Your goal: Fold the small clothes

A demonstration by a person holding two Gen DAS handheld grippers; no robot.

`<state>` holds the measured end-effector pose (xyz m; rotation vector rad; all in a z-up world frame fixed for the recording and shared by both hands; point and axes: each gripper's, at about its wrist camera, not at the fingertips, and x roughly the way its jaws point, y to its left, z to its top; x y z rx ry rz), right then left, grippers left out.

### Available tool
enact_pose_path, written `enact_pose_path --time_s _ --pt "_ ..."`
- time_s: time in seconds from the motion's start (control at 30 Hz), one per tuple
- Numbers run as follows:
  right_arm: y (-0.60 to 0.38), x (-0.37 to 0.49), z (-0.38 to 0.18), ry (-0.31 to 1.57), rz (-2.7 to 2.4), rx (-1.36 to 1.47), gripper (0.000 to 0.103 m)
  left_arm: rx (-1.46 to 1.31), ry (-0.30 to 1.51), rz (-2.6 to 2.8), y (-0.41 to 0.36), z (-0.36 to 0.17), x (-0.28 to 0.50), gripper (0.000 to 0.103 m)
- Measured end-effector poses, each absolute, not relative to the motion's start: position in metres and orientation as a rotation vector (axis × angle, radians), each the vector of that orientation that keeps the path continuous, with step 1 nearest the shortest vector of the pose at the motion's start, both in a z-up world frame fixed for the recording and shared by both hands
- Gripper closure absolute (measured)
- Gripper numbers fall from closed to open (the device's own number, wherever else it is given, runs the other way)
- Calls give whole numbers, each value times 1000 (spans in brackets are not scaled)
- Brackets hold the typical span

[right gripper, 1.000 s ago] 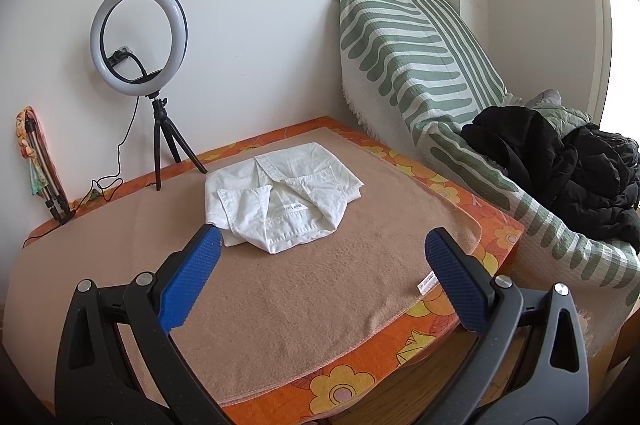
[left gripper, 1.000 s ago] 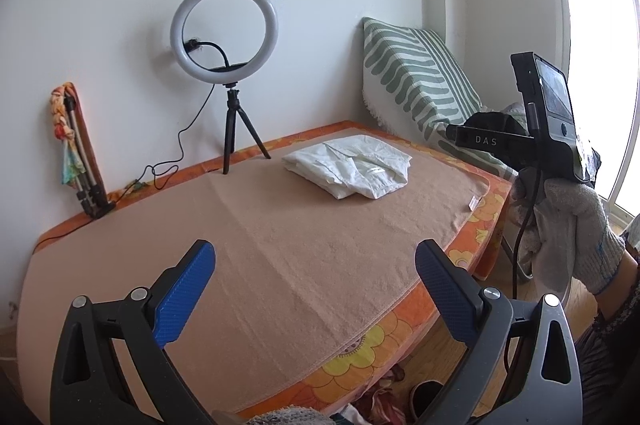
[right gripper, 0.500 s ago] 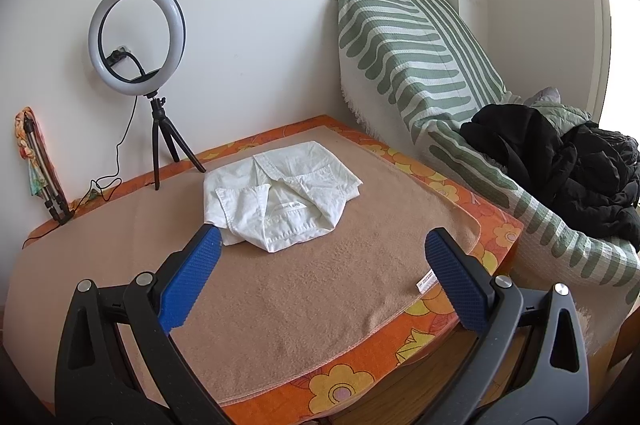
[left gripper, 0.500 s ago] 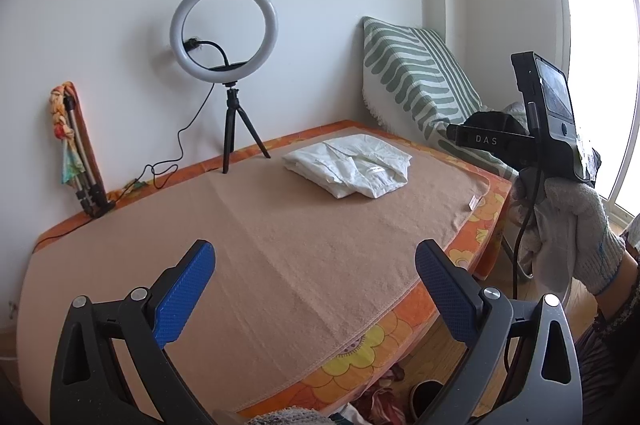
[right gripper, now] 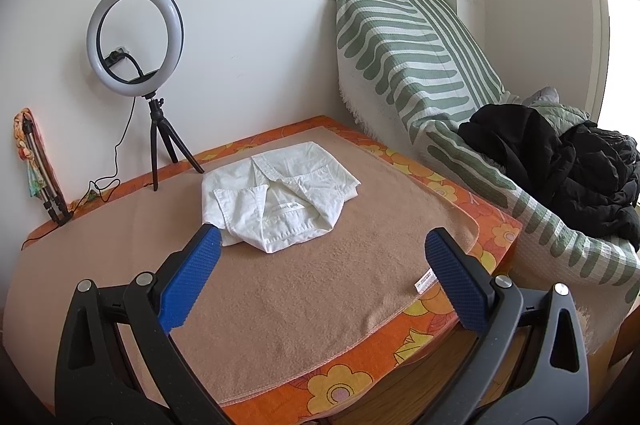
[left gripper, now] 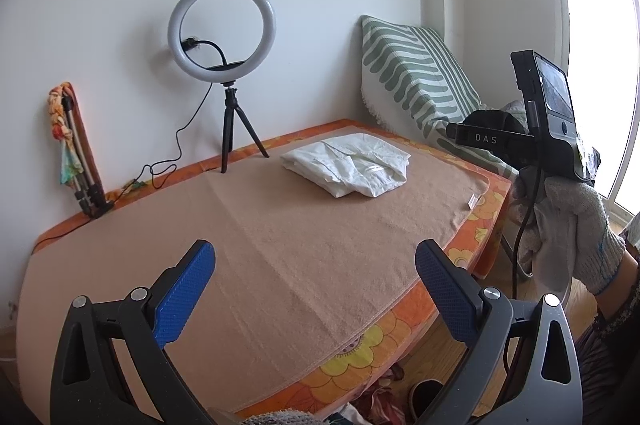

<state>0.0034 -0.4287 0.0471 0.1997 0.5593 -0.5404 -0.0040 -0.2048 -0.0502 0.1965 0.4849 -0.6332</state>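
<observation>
Both tools were held back from the tan blanket [right gripper: 280,297], over its near edge, presumably so that the whole garment could be kept in sight. The left gripper [left gripper: 316,277] was seen with its jaws wide apart and holding nothing, and the right gripper [right gripper: 324,265] likewise (its gloved hand [left gripper: 568,237] was caught in the left view). The white shirt [right gripper: 280,201] was laid towards the far right of the blanket, near the ring light [right gripper: 136,37]. It appeared compactly folded, collar uppermost, a label showing, edges slightly uneven.
</observation>
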Motion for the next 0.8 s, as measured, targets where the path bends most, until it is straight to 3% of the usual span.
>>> enact_pose_path --time_s 0.8 --pt "-427 3 44 565 -544 204 0 196 487 -632 -207 -49 -4 3"
